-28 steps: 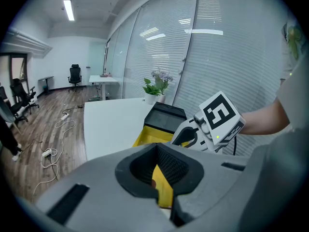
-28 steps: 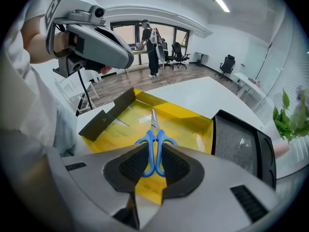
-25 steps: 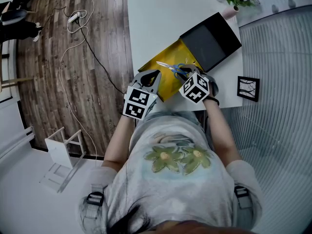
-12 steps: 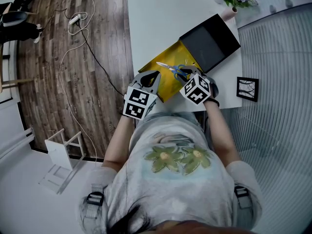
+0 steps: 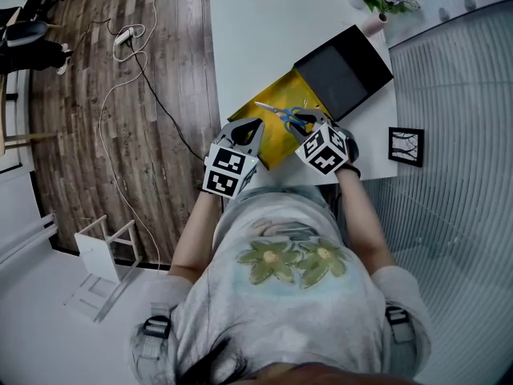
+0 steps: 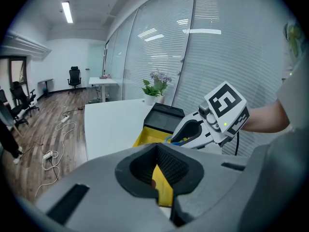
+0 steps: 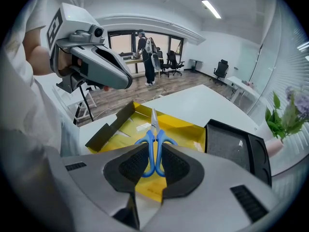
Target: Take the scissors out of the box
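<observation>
Scissors [image 7: 155, 141] stayed clamped by their blue handles in our right gripper [image 5: 304, 121], held over the open yellow box [image 5: 275, 141] at the table's [image 5: 264, 38] near edge. They had barely shifted, so we judged the lift-out unfinished. Our left gripper [image 5: 253, 125] hovered alongside, jaws together, empty.

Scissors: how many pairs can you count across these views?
1. The scissors have their blue handles between the fingers of the right gripper, blades out over the yellow box. The grippers hide part of the box, so another could be concealed.
</observation>
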A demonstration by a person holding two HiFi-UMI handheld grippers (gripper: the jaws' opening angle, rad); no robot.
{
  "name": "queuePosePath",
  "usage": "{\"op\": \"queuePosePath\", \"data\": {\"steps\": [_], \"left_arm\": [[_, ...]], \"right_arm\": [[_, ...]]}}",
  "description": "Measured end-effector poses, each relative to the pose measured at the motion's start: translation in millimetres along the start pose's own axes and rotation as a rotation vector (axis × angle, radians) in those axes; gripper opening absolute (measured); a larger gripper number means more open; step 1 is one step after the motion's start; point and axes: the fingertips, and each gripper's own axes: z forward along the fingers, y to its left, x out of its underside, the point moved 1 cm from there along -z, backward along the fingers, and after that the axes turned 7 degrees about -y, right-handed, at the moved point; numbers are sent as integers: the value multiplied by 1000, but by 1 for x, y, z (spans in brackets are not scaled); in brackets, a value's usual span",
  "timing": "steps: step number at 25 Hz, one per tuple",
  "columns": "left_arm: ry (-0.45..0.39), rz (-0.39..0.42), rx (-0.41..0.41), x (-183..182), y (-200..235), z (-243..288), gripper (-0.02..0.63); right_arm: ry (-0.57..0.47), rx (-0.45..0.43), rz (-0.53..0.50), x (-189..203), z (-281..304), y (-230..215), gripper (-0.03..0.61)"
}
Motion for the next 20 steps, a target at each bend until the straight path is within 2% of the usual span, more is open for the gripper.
{"op": "queuePosePath", "data": {"steps": [20], "left_arm": [[-6,9,-3,-3,-1,-4,6]], "right_arm": [[-64,26,4,-18,-18,-1,84]]}}
